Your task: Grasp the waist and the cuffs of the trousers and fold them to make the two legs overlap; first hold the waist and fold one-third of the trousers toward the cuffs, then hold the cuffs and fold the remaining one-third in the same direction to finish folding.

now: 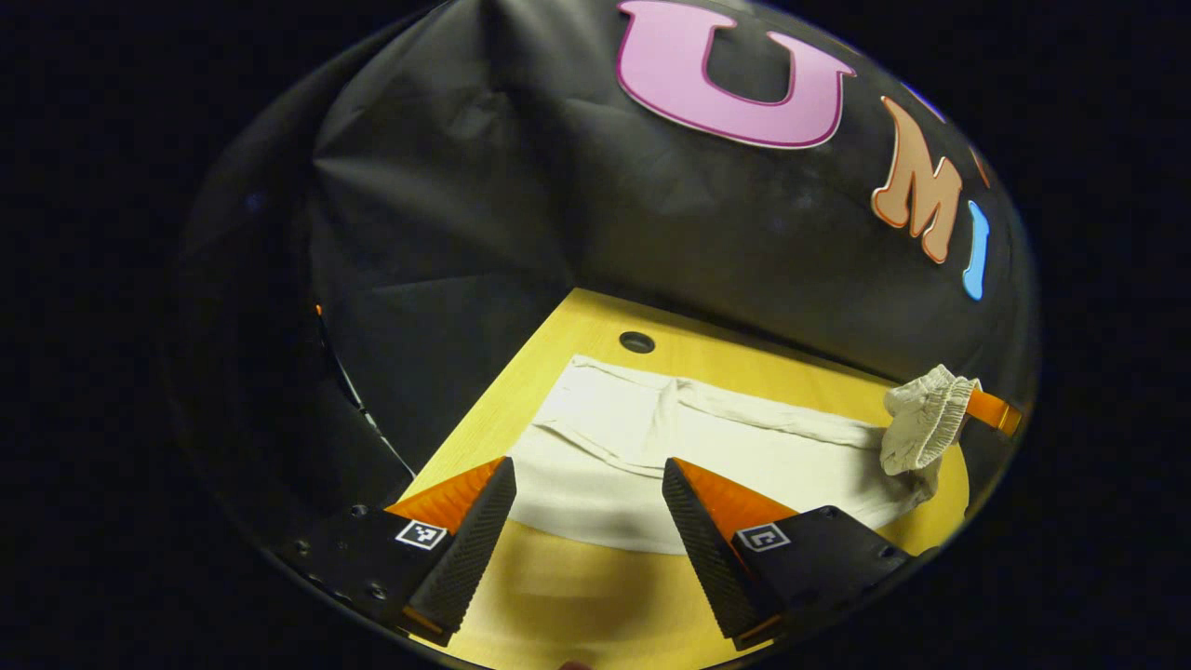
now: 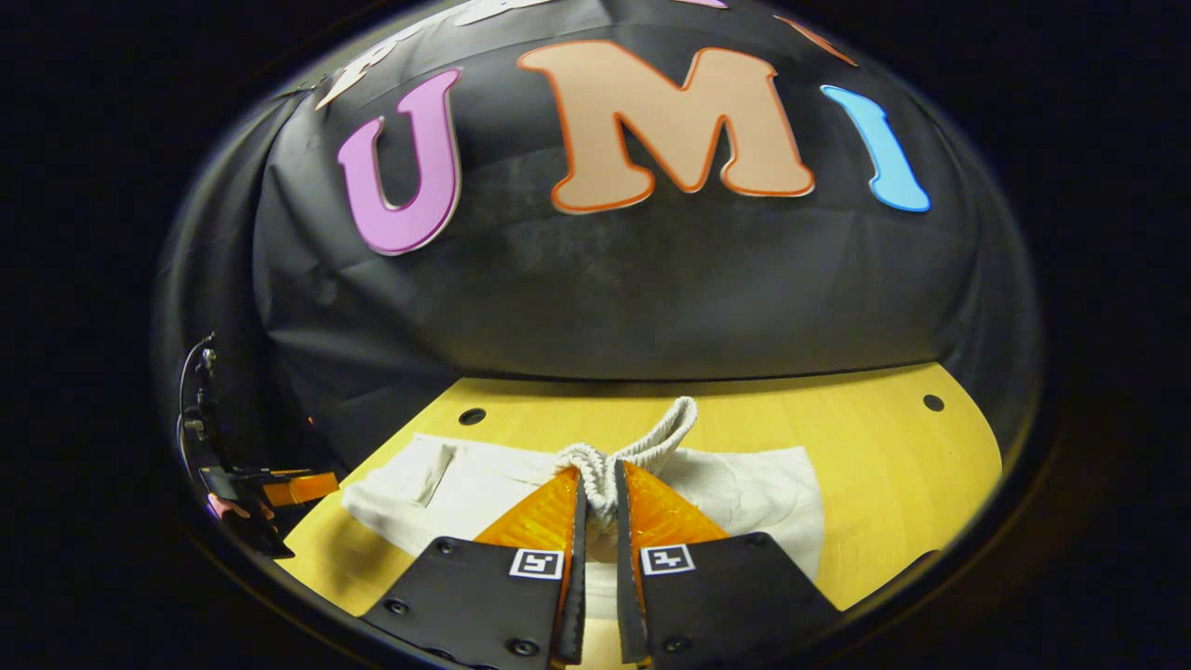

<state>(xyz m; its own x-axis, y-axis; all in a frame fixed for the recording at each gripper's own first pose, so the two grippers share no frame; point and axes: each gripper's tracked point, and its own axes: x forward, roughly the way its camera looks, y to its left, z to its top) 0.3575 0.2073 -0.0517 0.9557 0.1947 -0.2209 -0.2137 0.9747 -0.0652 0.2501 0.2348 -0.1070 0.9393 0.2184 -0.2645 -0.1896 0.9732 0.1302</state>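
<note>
**Waist held by the right gripper, left gripper open over the trousers**

The trousers [image 1: 651,456] are seen spread flat on the table [image 1: 595,326], in the lower middle of the left gripper view. The cloth is pale, thin and creased, so it is judged to be light and very soft. It will sag and slide, not keep a shape, and a pinched edge may slip out if little cloth is taken. The elastic waist [image 2: 605,470] is thicker and gathered, and it is judged to be the firmest place for a hold; at the other end, the hem of the cuffs is to be preferred.

The left gripper [image 1: 588,489] is held above the near edge of the trousers, at the bottom of its view. Its jaws are wide apart and nothing is between them.

The right gripper [image 2: 596,507] is closed narrowly on the bunched waist, at the bottom centre of the right gripper view, and both fingers are pressed on the cloth.

In the left gripper view, the lifted waist is seen from the side at the right edge of the frame, raised off the table. The long lie of the legs is also given there. In the right gripper view, the pinch itself is shown from close, with a flat pocket [image 2: 423,475] at the lower left. Which end holds the cuffs cannot be told with certainty.
</note>
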